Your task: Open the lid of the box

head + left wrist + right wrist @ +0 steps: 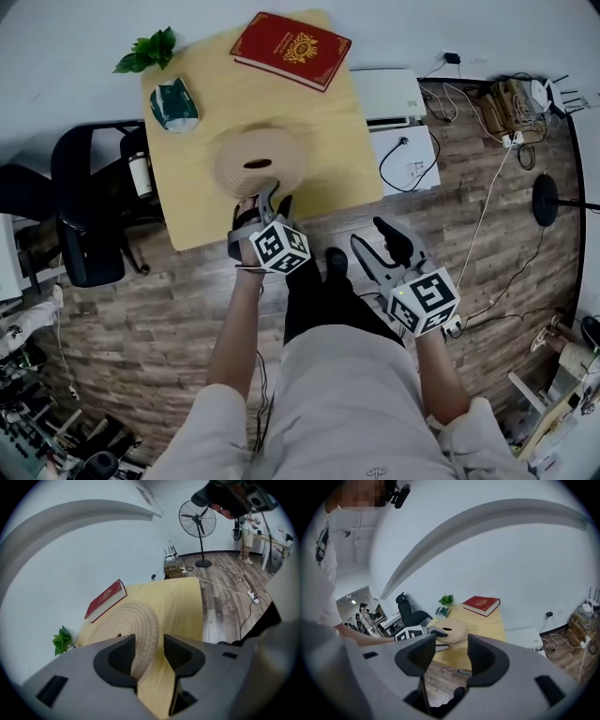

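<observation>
Head view: a round woven box with its lid (261, 159) on sits near the front of the pale wooden bench (328, 141); the lid has a short dark slot at its centre. The left gripper (274, 199) reaches to the near rim of the lid. The right gripper (373, 239) hangs over the plank floor, well clear of the bench. At the far edge lies a red book (292, 49) with a gold emblem and border; its lettering is too small to read. A green plant (148, 50) and a teal-and-white patterned object (174, 104) stand at the left of the bench. Each gripper's cube shows black-and-white square markers.

Left gripper view: the left gripper (149, 644) has its jaws apart with the rim of the lid (133, 620) between them. The rim lies against the left jaw, and bare bench shows beside the right one. The red book (105, 599) lies beyond; no title can be read.

Right gripper view: the right gripper (452, 644) has its jaws apart with nothing between them, only floor and the bench edge beyond. Farther off, the left gripper (436, 634) sits at the lid (453, 630), with the red book (482, 604) and plant (446, 599) behind.
</observation>
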